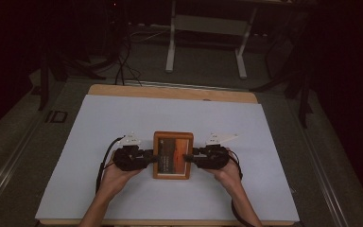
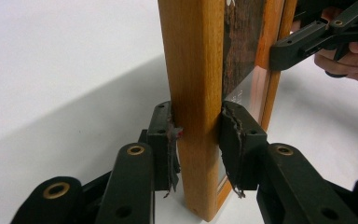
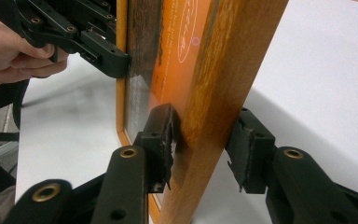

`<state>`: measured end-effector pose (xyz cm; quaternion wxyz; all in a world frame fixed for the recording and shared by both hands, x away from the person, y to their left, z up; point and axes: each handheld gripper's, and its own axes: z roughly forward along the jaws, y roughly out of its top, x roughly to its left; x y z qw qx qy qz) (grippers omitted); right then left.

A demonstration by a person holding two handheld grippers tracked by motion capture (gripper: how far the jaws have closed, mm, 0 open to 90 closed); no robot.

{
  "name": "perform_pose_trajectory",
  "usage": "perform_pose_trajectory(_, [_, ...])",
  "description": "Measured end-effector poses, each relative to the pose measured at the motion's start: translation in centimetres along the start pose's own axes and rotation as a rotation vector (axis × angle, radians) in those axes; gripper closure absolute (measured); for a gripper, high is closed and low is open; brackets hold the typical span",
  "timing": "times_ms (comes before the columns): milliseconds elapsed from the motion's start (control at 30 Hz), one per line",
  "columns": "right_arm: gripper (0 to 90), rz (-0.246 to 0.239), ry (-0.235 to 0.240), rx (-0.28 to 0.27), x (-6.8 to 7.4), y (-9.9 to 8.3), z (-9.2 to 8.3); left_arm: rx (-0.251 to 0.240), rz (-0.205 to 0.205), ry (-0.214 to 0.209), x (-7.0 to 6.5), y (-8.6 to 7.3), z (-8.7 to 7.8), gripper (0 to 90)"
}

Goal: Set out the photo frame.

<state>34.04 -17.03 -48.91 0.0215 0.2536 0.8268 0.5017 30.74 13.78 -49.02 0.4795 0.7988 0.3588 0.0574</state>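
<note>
Hands come in from the bottom of the high view, and the left gripper [image 1: 151,158] is clamped on the left edge of a wooden picture frame [image 1: 172,155] (its pads press both sides of the wood). That frame lies near the middle of the white table sheet [image 1: 123,118], between the two grippers. On its right edge sits the right gripper [image 1: 189,158], one pad touching the front and the other pad [image 3: 249,149] just off the wood, so its jaws stand apart.

Dim, murky high view (dark surroundings); bright, sharp gripper views, soft shadows.
</note>
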Motion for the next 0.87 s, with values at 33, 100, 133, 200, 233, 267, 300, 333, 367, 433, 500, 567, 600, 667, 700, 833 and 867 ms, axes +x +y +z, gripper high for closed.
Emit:
perform_pose_trajectory(33, [56.0, -0.002, 0.007, 0.005, 0.0, 0.0, 0.0, -0.007, -0.003, -0.013, 0.1, 0.0, 0.0, 65.9])
perform_pose_trajectory(100, [49.8, -0.009, 0.013, 0.012, 0.1, 0.0, 0.0, -0.020, -0.016, -0.030, 0.2, 0.0, -0.1, 58.4])
perform_pose_trajectory(133, [48.3, -0.010, 0.014, 0.009, 0.2, 0.1, 0.0, -0.022, -0.019, -0.032, 0.3, 0.0, -0.2, 56.2])
perform_pose_trajectory(200, [44.9, -0.020, 0.020, 0.002, 0.4, 0.2, -0.3, -0.031, -0.023, -0.033, 0.4, 0.0, -0.4, 52.0])
perform_pose_trajectory(233, [43.3, -0.023, 0.019, 0.002, 0.5, 0.3, -0.4, -0.041, -0.030, -0.031, 0.4, 0.0, -0.6, 50.7])
perform_pose_trajectory(267, [41.2, -0.032, 0.003, -0.001, 0.7, 0.4, -0.5, -0.047, -0.034, -0.031, 0.5, 0.0, -0.8, 49.3])
perform_pose_trajectory(300, [39.8, -0.034, -0.004, 0.002, 0.8, 0.5, -0.7, -0.053, -0.038, -0.030, 0.6, 0.1, -1.0, 48.3])
perform_pose_trajectory(333, [39.2, -0.033, -0.009, 0.004, 0.8, 0.5, -0.8, -0.060, -0.043, -0.027, 0.7, 0.1, -1.2, 47.5])
perform_pose_trajectory(367, [38.0, -0.031, -0.013, 0.000, 0.9, 0.6, -0.9, -0.065, -0.041, -0.018, 0.7, 0.1, -1.4, 46.9])
perform_pose_trajectory(433, [36.3, -0.027, -0.028, -0.006, 0.8, 0.7, -1.3, -0.075, -0.037, -0.001, 0.8, 0.2, -1.8, 45.0])
perform_pose_trajectory(500, [35.3, -0.024, -0.038, -0.017, 0.7, 0.8, -1.7, -0.083, -0.028, 0.027, 0.7, 0.3, -2.3, 43.5])
perform_pose_trajectory(567, [34.6, -0.016, -0.051, -0.028, 0.5, 0.8, -2.2, -0.099, -0.019, 0.062, 0.8, 0.4, -2.9, 42.0])
perform_pose_trajectory(600, [34.1, -0.012, -0.060, -0.035, 0.4, 0.8, -2.7, -0.103, -0.017, 0.075, 0.8, 0.4, -3.1, 41.3])
perform_pose_trajectory(667, [33.5, -0.003, -0.075, -0.049, 0.2, 0.8, -3.2, -0.114, -0.011, 0.114, 0.8, 0.5, -3.6, 39.7])
perform_pose_trajectory(700, [33.1, 0.000, -0.082, -0.055, 0.0, 0.8, -3.6, -0.117, -0.011, 0.132, 0.9, 0.4, -3.9, 39.4])
perform_pose_trajectory(833, [30.3, 0.008, -0.114, -0.059, -0.5, 0.6, -4.9, -0.101, -0.012, 0.216, 1.4, 0.0, -4.6, 38.4])
perform_pose_trajectory(867, [29.7, 0.009, -0.123, -0.054, -0.6, 0.5, -5.1, -0.092, -0.013, 0.245, 1.5, -0.1, -4.8, 38.4])
